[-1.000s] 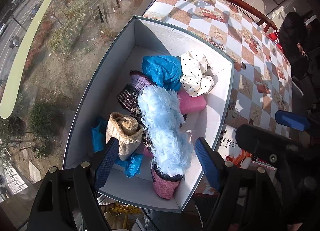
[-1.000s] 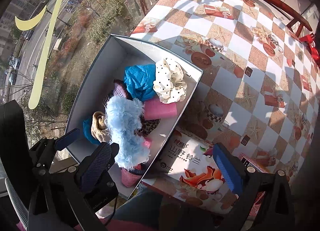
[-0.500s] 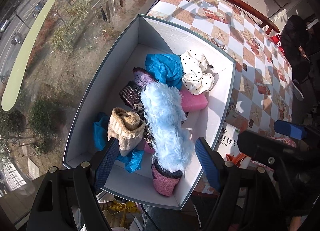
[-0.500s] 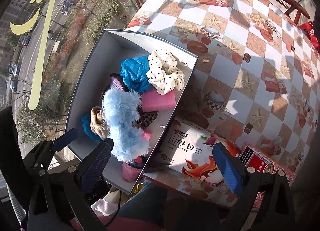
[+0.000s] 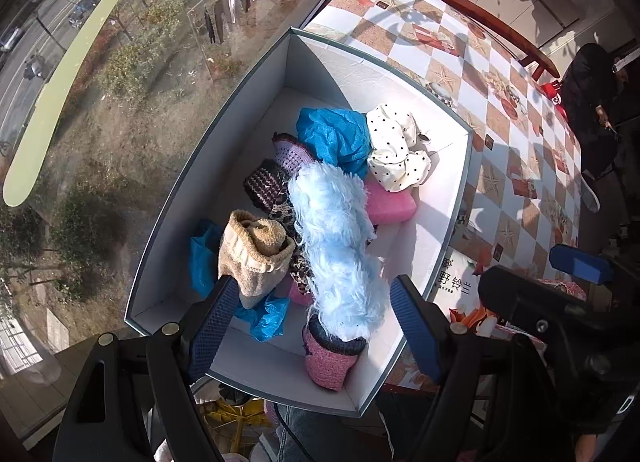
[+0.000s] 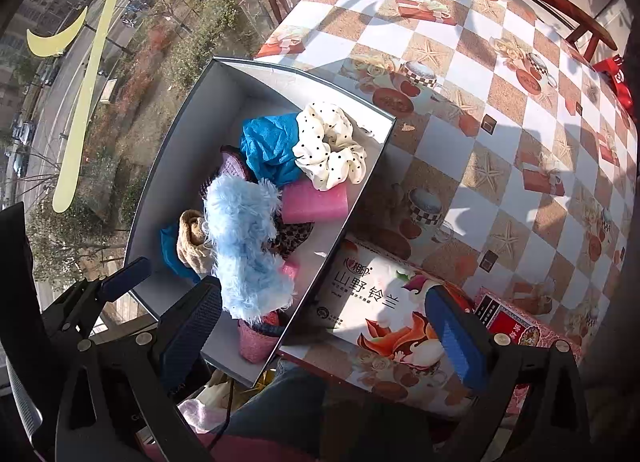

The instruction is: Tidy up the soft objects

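A grey box (image 5: 224, 165) with a white inside holds a pile of soft things: a fluffy light-blue piece (image 5: 336, 246), a white polka-dot scrunchie (image 5: 394, 147), a blue cloth (image 5: 334, 135), a pink sponge (image 5: 390, 201), a beige sock (image 5: 254, 252) and a pink knitted piece (image 5: 330, 356). My left gripper (image 5: 314, 326) is open and empty above the box's near end. My right gripper (image 6: 320, 326) is open and empty above the box's right wall (image 6: 352, 205). The same pile shows in the right wrist view, with the fluffy piece (image 6: 244, 246) on top.
The box sits at the corner of a table with a chequered cloth (image 6: 500, 109), beside a window. A printed carton (image 6: 384, 310) lies right of the box, with a red box (image 6: 524, 326) beside it. A wooden chair rail (image 5: 480, 21) lines the far table edge.
Both grippers have drawn back slightly from the box, both still open. The soft things in the box have not moved.
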Demonstrator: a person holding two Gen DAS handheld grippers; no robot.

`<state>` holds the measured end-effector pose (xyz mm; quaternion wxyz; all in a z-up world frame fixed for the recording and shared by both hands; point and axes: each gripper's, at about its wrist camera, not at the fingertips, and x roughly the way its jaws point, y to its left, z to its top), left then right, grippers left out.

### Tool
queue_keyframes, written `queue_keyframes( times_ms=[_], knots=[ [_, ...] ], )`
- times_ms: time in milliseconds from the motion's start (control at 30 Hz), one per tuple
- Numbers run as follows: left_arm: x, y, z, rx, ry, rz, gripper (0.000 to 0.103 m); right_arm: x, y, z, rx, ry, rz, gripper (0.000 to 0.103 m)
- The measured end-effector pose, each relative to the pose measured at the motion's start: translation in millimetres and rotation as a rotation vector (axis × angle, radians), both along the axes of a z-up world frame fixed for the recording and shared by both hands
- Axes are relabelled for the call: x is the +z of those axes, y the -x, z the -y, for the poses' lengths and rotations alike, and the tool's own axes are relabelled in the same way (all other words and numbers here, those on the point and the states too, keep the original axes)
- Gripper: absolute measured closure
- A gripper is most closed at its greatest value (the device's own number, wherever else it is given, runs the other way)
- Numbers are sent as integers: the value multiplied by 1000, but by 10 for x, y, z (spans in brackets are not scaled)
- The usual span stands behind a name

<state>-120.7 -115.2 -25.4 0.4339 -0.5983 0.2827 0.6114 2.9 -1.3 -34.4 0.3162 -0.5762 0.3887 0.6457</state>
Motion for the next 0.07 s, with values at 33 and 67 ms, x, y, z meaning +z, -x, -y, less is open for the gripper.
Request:
queue_keyframes(
  times_ms=[33, 67],
  knots=[
    [34, 6, 16, -1, -23, -9, 22, 1, -1, 1, -2, -2, -1, 1],
    [63, 18, 28, -1, -41, -12, 22, 8, -8, -6, -8, -1, -7, 1]
  ],
)
